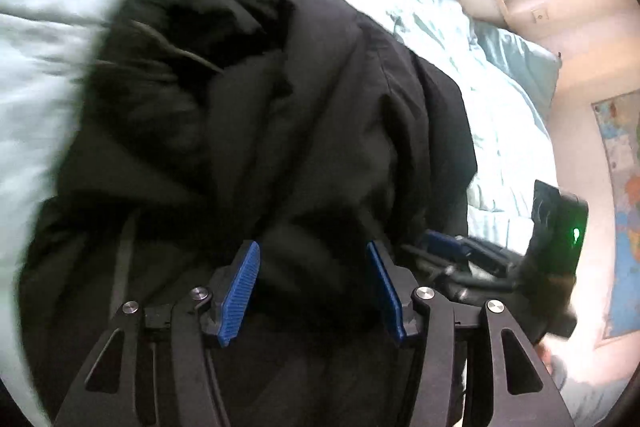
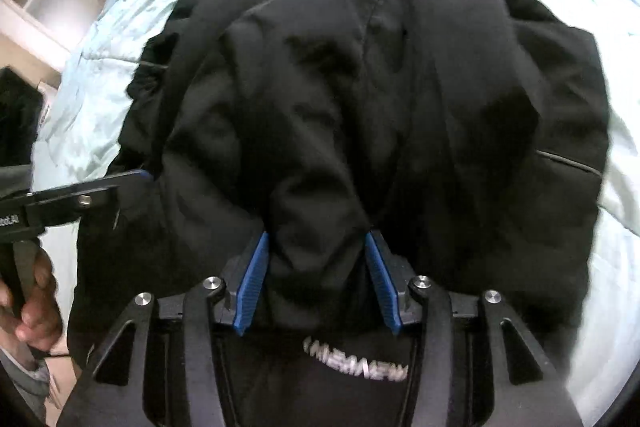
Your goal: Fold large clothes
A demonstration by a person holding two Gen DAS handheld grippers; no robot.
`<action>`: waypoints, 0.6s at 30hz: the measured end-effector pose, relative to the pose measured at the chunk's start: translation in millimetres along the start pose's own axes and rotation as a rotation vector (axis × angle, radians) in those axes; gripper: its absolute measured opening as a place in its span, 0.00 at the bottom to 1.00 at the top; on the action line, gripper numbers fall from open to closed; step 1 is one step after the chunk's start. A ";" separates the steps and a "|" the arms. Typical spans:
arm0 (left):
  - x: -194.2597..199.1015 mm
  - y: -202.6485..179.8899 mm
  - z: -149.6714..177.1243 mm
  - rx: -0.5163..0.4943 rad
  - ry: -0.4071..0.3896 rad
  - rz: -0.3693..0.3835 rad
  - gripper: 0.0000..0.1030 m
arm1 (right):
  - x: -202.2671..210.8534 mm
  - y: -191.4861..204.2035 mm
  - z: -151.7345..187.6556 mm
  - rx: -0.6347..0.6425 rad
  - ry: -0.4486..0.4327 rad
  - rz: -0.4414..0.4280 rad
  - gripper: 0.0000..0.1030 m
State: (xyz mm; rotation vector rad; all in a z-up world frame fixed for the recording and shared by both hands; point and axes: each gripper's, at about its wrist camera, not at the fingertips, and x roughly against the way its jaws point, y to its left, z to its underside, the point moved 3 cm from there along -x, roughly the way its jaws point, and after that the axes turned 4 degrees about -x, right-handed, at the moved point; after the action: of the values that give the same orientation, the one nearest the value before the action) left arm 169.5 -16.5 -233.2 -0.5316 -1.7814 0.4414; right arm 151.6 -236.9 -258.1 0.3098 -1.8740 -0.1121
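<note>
Two hand-held grippers, left [image 1: 312,291] and right [image 2: 316,279], each clamp a bunched fold of the black jacket [image 2: 360,99], carrying its edge across the bed [image 2: 100,27] to fold it.

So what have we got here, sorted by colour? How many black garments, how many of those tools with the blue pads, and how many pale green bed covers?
Black garments: 1, the black jacket bunched on the bed
Blue-padded tools: 2, the left gripper and the right gripper, each clamped on jacket fabric
Pale green covers: 1, the bedspread
Total: 4
</note>
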 end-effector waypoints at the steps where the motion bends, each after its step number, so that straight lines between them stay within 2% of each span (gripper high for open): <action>1: 18.1 0.8 5.6 0.003 -0.019 -0.014 0.55 | 8.6 0.3 5.0 0.003 -0.005 0.012 0.51; 6: 100.2 38.4 51.7 0.084 -0.113 -0.058 0.55 | 51.0 -8.9 43.4 -0.031 -0.026 0.049 0.53; 10: 144.0 62.5 93.9 0.120 -0.156 -0.099 0.55 | 83.3 -23.0 85.2 -0.083 -0.058 0.086 0.59; 13: 153.5 62.3 111.1 0.138 -0.152 -0.119 0.55 | 115.5 -49.9 115.8 -0.151 -0.077 0.077 0.65; 15: 163.8 67.5 127.8 0.147 -0.142 -0.138 0.55 | 127.0 -59.5 129.7 -0.199 -0.085 0.080 0.66; 18: 164.3 61.5 133.0 0.132 -0.138 -0.161 0.55 | 138.0 -68.6 147.6 -0.245 -0.096 0.106 0.66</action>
State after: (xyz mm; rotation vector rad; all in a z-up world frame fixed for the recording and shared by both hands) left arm 11.3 123.6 -171.6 -0.2682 -1.8953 0.4889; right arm -17.1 -351.2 -194.6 0.0369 -1.9431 -0.2854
